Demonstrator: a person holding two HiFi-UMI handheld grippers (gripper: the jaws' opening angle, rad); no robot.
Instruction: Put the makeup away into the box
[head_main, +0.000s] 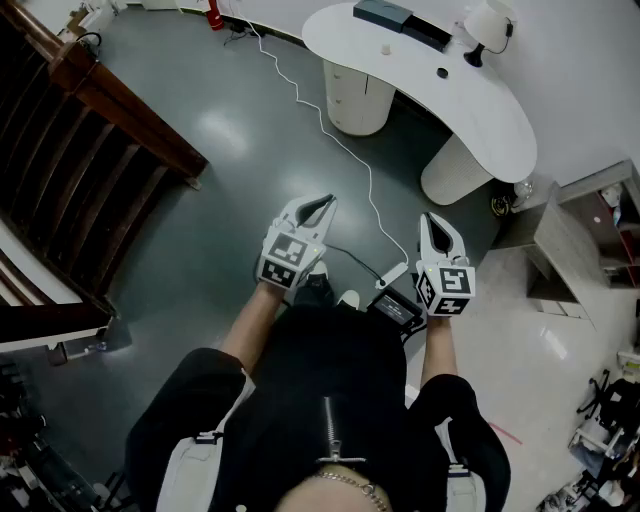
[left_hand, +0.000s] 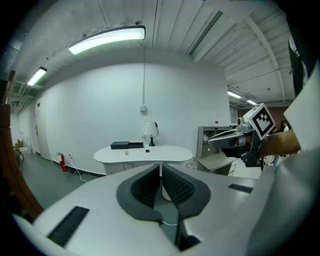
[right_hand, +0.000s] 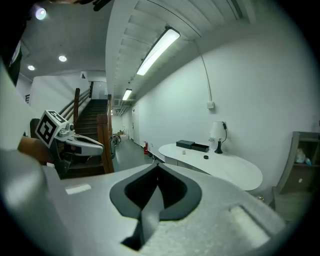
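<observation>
Closest to us in the head view is the person's dark-clothed chest and bare forearms, with both hands held out over a grey floor (head_main: 220, 130). The left gripper (head_main: 326, 202) is clenched, its ribbed pads meeting at the tips with nothing between them. The right gripper (head_main: 428, 218) is clenched too, and empty. Ahead of both, and well apart from them, stands a curved white bench (head_main: 480, 105). At its far end lies a flat dark box (head_main: 383, 13) with a second dark piece just beside it, near a white lamp (head_main: 487, 25). Whether the box is open we cannot tell. Two small things lie on the benchtop apart from the box: a pale item (head_main: 386, 49) and a dark round item (head_main: 442, 72). They are too small for us to name, though we judge them to be the makeup. We see nothing put away yet, so the task looks unstarted. Approaching the bench, picking up each item and placing it in the box all remain.
</observation>
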